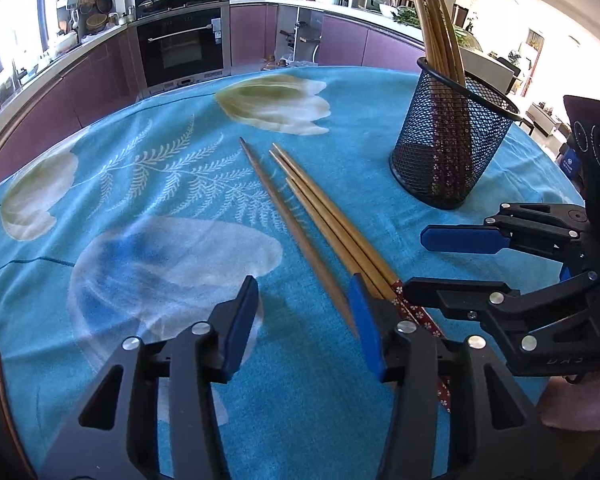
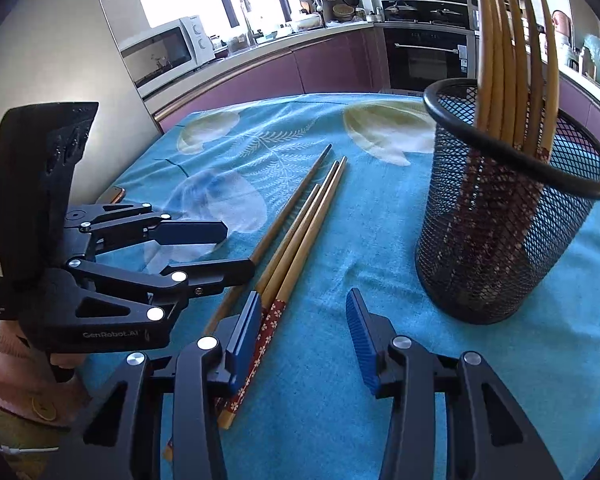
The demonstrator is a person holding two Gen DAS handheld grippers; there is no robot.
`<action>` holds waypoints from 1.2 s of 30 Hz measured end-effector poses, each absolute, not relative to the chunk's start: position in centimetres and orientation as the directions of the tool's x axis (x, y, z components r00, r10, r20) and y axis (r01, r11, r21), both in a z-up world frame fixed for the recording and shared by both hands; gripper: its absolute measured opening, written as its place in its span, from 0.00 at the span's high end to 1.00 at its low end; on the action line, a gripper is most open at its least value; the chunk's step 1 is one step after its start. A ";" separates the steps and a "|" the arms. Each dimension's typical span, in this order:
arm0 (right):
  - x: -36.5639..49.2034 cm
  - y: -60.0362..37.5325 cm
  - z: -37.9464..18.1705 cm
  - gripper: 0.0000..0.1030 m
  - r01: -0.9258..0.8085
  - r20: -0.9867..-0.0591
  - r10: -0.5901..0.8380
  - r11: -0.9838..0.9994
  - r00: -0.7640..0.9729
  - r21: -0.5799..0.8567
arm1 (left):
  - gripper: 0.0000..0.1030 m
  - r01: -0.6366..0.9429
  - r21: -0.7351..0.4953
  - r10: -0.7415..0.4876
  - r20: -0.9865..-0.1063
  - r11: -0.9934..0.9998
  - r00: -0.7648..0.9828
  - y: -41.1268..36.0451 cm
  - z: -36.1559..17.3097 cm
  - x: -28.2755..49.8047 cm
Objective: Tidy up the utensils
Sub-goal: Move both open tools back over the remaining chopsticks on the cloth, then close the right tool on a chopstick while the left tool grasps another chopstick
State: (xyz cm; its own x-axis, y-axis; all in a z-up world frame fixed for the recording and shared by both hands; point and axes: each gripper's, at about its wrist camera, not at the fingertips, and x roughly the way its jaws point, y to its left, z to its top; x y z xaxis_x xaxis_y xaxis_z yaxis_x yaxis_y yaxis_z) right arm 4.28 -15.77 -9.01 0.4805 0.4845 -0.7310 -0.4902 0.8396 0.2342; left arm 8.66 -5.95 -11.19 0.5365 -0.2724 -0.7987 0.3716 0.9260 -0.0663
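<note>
Several wooden chopsticks (image 1: 320,220) lie side by side on the blue flowered tablecloth; they also show in the right wrist view (image 2: 300,232). A black mesh holder (image 1: 452,140) stands upright at the right with several chopsticks (image 1: 436,24) in it; the holder also shows in the right wrist view (image 2: 508,220). My left gripper (image 1: 306,308) is open and empty, its right finger beside the chopsticks' patterned ends. My right gripper (image 2: 304,320) is open and empty, its left finger over those ends. Each gripper appears in the other's view: the right gripper (image 1: 432,260) and the left gripper (image 2: 236,252).
The tablecloth (image 1: 160,184) covers the whole table. Behind the table are purple kitchen cabinets, an oven (image 1: 182,46) and a microwave (image 2: 168,50). A phone-like object (image 2: 112,195) lies at the table's left edge.
</note>
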 end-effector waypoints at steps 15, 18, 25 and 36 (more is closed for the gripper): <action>5.0 -15.6 -9.1 0.69 -0.461 -0.758 0.419 0.870 0.500 0.176 | 0.63 0.377 -0.101 -0.300 -0.800 0.921 0.520 -5.2 -11.3 8.8; 5.3 -15.3 -9.2 0.69 -0.460 -0.761 0.404 0.874 0.507 0.158 | 0.62 0.379 -0.086 -0.289 -0.803 0.921 0.521 -5.5 -11.3 9.2; 6.5 -14.1 -9.4 0.74 -0.454 -0.764 0.374 0.883 0.526 0.120 | 0.64 0.373 -0.066 -0.267 -0.810 0.926 0.522 -5.9 -11.4 11.2; 7.9 -14.5 -9.5 0.94 -0.423 -0.754 0.398 0.889 0.523 0.175 | 0.88 0.341 -0.107 -0.283 -0.805 0.934 0.522 -5.8 -11.5 12.3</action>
